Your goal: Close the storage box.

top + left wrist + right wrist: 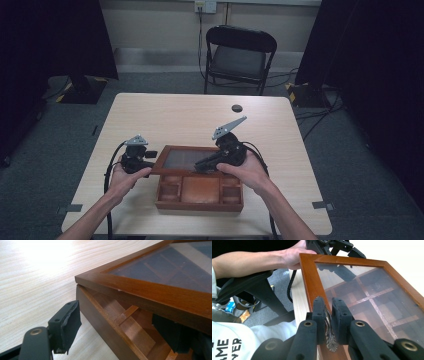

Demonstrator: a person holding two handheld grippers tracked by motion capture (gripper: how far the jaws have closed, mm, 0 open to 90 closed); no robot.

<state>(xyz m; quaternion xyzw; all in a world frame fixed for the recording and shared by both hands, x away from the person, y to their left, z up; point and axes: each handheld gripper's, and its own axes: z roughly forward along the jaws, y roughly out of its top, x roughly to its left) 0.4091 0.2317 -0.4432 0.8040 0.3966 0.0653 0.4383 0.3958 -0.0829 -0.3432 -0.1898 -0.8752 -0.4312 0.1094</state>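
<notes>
A brown wooden box (200, 194) with several compartments sits at the table's near edge. Its glass-paned lid (182, 160) is raised partway on its back hinge. My right gripper (199, 166) is shut on the small metal clasp (329, 340) at the lid's front rail (310, 277). My left gripper (151, 156) is at the box's left rear corner. It stands open astride the side wall (105, 322): one pad (68, 327) outside and clear of the wood, the other pad (172, 336) inside under the lid frame (155, 293). The left gripper (332, 246) also appears beyond the lid's far corner.
The pale wooden table (175, 115) holds a small dark round object (236, 108) near its far edge. A black folding chair (240, 52) stands behind the table. Dark curtains hang at both sides, and cables trail from both grippers.
</notes>
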